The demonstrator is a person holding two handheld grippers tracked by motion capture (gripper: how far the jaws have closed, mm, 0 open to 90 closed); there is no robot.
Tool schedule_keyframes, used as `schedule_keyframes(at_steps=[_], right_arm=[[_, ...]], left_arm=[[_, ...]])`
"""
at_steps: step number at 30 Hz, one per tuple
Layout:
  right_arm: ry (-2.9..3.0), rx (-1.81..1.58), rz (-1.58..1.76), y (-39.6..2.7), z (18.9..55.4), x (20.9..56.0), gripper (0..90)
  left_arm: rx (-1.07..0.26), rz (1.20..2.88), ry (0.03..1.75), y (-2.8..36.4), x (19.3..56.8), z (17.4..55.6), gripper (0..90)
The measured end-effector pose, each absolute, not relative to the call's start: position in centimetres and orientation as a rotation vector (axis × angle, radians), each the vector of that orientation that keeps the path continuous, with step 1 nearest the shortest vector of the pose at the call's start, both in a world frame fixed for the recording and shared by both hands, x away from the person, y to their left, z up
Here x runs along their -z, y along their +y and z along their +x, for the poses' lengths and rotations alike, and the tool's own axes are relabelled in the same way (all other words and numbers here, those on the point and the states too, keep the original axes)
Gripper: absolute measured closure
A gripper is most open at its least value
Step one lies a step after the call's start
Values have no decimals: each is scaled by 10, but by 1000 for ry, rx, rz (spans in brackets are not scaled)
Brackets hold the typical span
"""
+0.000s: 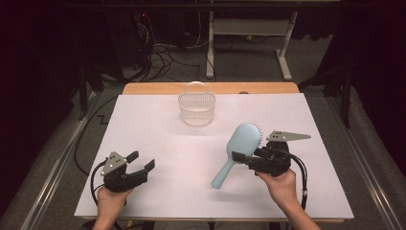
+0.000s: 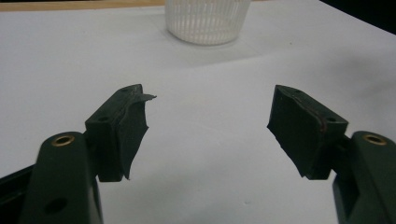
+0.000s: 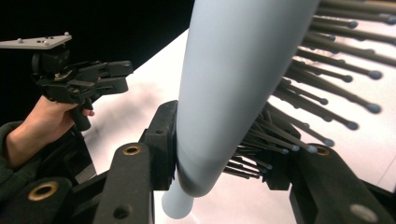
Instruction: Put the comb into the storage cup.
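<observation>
So on the left, my left gripper (image 1: 139,162) is just hanging over the near-left part of the white table (image 1: 158,143) with its jaws spread wide and nothing between them. No drama there, unless I swing it across and clip the other hand.

Middle-far sits the white basket (image 1: 197,109), upright, well apart from both grippers. It looks light, so I'd guess any bump slides or tips it.

Right side is the sketchy bit. My right gripper (image 1: 243,158) is pinching the blue hairbrush (image 1: 238,148) low on the head, one jaw on the smooth back, the other in the bristles (image 3: 299,107). The handle points down at the table. Bristles give, so I reckon the brush could twist or slip out if I move fast.
</observation>
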State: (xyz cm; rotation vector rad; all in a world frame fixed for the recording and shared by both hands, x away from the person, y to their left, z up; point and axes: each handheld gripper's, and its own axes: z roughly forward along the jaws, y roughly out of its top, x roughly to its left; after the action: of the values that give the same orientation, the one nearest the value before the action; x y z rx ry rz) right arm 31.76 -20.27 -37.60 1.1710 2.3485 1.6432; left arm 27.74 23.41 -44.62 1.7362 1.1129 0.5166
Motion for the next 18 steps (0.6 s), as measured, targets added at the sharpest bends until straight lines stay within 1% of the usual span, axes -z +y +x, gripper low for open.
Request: schedule_keyframes(at_steps=[6, 15, 18], right_arm=[[2326, -1623, 1173, -206, 329, 369, 564], [2290, -1620, 1206, -208, 345, 369, 564], [2293, -1604, 1208, -205, 349, 369, 564]], left_arm=[[-545, 1769, 1111, 230, 449, 278, 285], [-577, 1818, 1086, 222, 450, 277, 282], [-570, 1827, 1089, 222, 451, 277, 284]])
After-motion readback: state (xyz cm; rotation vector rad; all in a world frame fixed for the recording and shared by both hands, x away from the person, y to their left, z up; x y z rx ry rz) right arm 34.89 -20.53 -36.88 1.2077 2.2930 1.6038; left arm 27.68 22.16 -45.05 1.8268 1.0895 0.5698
